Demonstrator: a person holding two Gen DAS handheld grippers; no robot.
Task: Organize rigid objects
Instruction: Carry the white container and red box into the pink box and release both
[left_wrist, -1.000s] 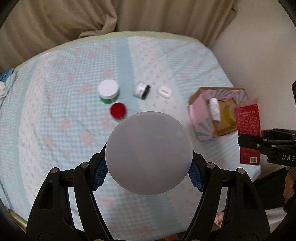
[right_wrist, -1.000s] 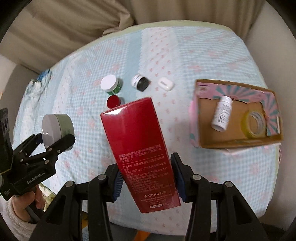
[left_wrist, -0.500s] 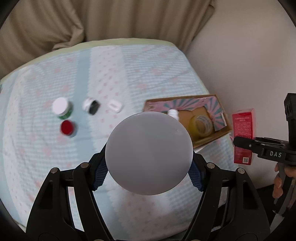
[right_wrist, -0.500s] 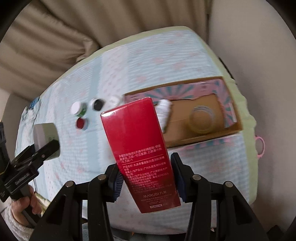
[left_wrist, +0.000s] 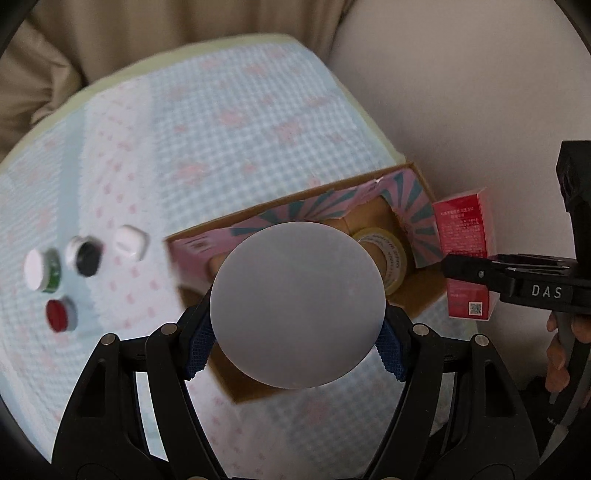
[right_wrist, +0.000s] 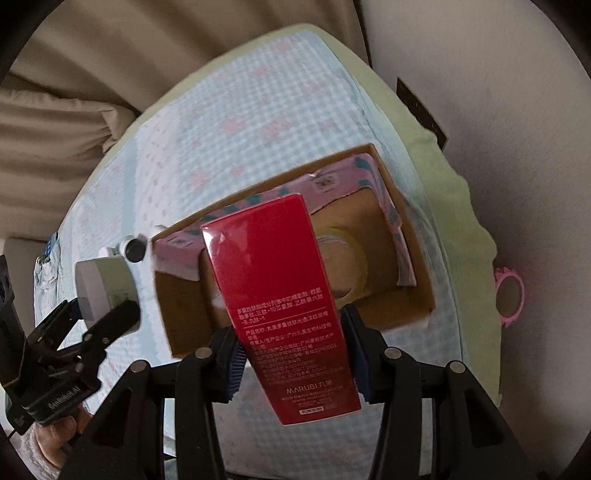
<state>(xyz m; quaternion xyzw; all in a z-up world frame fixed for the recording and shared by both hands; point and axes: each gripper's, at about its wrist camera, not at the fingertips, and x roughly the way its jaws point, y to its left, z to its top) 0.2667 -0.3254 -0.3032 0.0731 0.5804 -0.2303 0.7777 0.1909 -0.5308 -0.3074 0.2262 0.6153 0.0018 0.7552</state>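
My left gripper (left_wrist: 297, 343) is shut on a round grey jar (left_wrist: 297, 304), whose flat lid faces the camera. The jar hangs over the near left part of an open cardboard box (left_wrist: 421, 184) lined in pink and teal. My right gripper (right_wrist: 293, 354) is shut on a tall red carton (right_wrist: 280, 295), held above the same box (right_wrist: 388, 177). A roll of yellowish tape (left_wrist: 388, 254) lies inside the box, partly hidden by both held things. In the left wrist view the red carton (left_wrist: 465, 236) sits just beyond the box's right end.
On the blue checked cloth (left_wrist: 221, 129), left of the box, lie a white-lidded green jar (left_wrist: 40, 273), a black-topped jar (left_wrist: 86, 256), a small white case (left_wrist: 129, 242) and a red-lidded jar (left_wrist: 59, 314). Beige curtains hang behind. A pale wall is to the right.
Both grippers have swung right, from over the cloth to above the cardboard box, and sunk slightly. Each keeps its hold. The small jars have slid to the left edge of the views.
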